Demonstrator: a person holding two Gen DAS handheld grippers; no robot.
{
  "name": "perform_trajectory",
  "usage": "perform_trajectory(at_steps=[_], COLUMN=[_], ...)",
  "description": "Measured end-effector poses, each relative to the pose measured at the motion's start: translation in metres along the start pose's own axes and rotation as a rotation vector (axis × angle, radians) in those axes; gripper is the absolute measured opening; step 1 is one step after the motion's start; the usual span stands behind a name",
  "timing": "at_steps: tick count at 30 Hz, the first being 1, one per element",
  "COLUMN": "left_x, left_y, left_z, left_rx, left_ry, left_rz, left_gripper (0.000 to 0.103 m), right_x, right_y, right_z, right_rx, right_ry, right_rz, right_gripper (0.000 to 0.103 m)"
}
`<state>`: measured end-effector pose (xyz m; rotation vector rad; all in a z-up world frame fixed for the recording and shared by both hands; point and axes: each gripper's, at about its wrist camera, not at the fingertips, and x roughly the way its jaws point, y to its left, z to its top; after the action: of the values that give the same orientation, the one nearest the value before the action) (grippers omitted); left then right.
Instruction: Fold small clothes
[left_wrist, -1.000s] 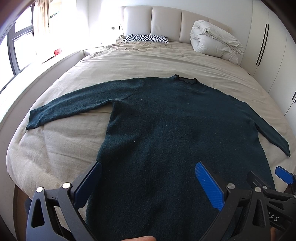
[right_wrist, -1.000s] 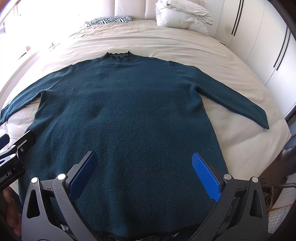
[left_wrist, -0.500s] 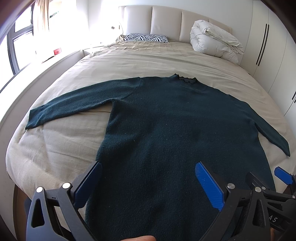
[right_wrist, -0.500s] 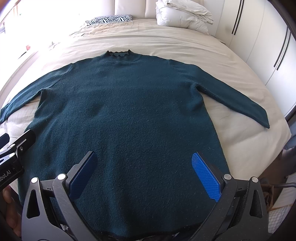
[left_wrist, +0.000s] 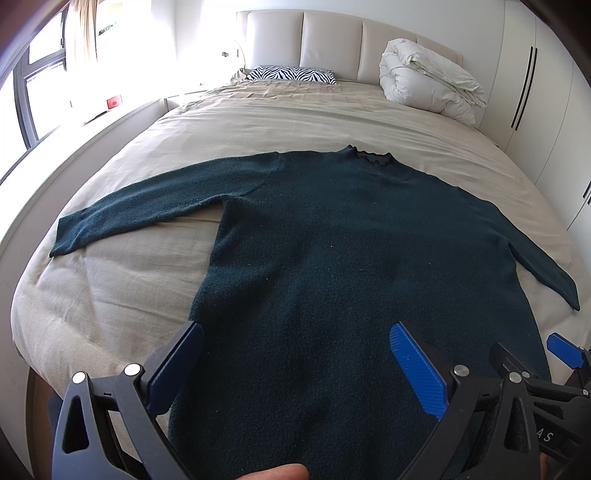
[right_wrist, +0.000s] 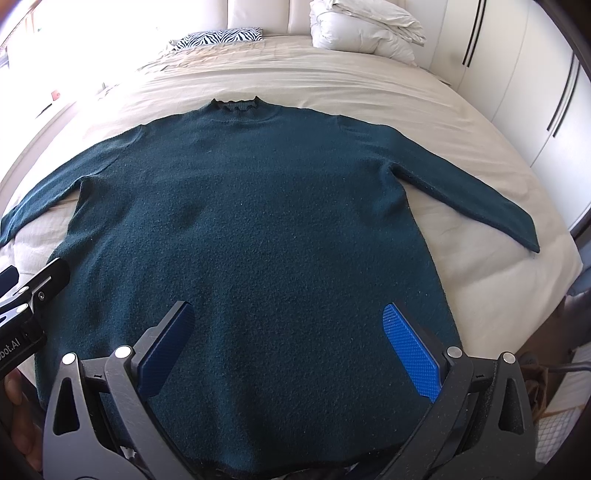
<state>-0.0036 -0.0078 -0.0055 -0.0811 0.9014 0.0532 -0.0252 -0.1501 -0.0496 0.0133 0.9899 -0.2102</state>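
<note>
While both tools gape wide, a sweater (right_wrist: 258, 229) lies flat on the bed (left_wrist: 280, 110).
Its near hem hides behind the right tool (right_wrist: 288, 343); the left tool (left_wrist: 295, 365) covers its lower left edge.

One dark teal sweater (right_wrist: 258, 229), one bed (left_wrist: 295, 110), one zebra-print pillow (left_wrist: 291, 74), one rolled white duvet (left_wrist: 428, 88), two grippers: left (left_wrist: 295, 365), right (right_wrist: 291, 347)
</note>
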Motion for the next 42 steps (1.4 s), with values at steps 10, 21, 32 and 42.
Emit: perform_trajectory(at_steps=[10, 21, 32, 42], left_x=[0.0, 0.007, 0.06, 0.114], left_y=[-0.011, -0.03, -0.085, -0.11], left_z=[-0.001, 0.039, 0.068, 0.094], left_rx=[0.045, 0.062, 0.137, 0.059], left_ry=[-0.047, -0.132, -0.014, 0.104], left_rz=[0.003, -0.134, -0.182, -0.376], left_gripper=[0.103, 0.103, 0.103, 0.091], right_x=[0.003, -0.024, 0.057, 0.147], right_y=[-0.014, -0.195, -0.449, -0.502], right_z=[-0.001, 0.013, -0.039, -0.037], right_rx=[0.036, 0.447, 1.1, 1.233], right_ry=[-0.002, -0.289, -0.299, -0.239], right_rz=[0.023, 0.132, 0.167, 0.259], right_gripper=[0.103, 0.103, 0.102, 0.073])
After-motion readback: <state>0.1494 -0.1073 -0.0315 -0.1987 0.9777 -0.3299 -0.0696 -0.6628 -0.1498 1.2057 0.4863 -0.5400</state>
